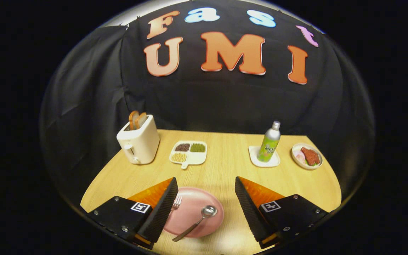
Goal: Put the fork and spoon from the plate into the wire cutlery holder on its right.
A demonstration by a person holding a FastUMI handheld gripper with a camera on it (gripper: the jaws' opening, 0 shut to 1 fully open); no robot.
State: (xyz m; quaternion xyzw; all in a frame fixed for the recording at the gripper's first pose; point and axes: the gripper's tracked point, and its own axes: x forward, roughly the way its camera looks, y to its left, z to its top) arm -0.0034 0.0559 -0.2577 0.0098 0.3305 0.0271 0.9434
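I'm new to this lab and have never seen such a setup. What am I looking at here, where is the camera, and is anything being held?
The camera rides on a hand-held two-finger gripper and looks forward along its fingers. The fingers stand open and hold nothing. Between them on the wooden table lies a pink plate with a spoon; a fork peeks out beside the left finger. Beyond stand a toaster with bread, a divided tray of beans, a bottle on a coaster and a small dish of food.
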